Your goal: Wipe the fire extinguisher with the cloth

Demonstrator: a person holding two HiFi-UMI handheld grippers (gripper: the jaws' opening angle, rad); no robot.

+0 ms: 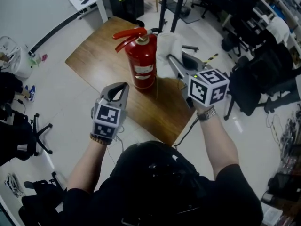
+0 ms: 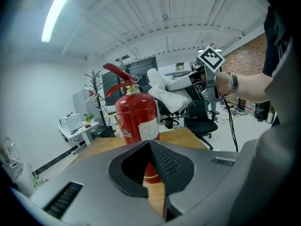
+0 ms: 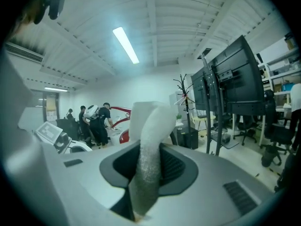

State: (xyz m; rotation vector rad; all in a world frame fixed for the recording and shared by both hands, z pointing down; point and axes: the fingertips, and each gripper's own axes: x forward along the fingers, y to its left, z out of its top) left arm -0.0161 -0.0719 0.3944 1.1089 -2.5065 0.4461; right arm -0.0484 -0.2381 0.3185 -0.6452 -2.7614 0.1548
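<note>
From the head view, the red fire extinguisher (image 1: 142,60) stands upright on the far half of a brown wooden table (image 1: 94,51). It is a smooth cylinder with a white label and a curved red lever on top. The left gripper (image 1: 121,86) hovers on the near side, its grey jaws pressed together to a point with nothing between them. Its own camera confirms it: the ribbed black pads meet in a closed seam (image 2: 149,144), and the extinguisher (image 2: 136,114) rises just beyond.

Only that left gripper view catches the side-on picture. The right gripper (image 2: 176,84) is up level with the extinguisher's top, with a soft, crumpled white cloth (image 2: 164,92) bunched right beside the neck. Whether they touch can't be told.

The right gripper view gives the pinch itself. Its jaws (image 3: 146,173) are clamped on a twisted fold of cloth (image 3: 149,140) with a nubbly weave, which hides most of the extinguisher (image 3: 124,136). From above, the cloth (image 1: 168,48) sits just right of the valve.
</note>
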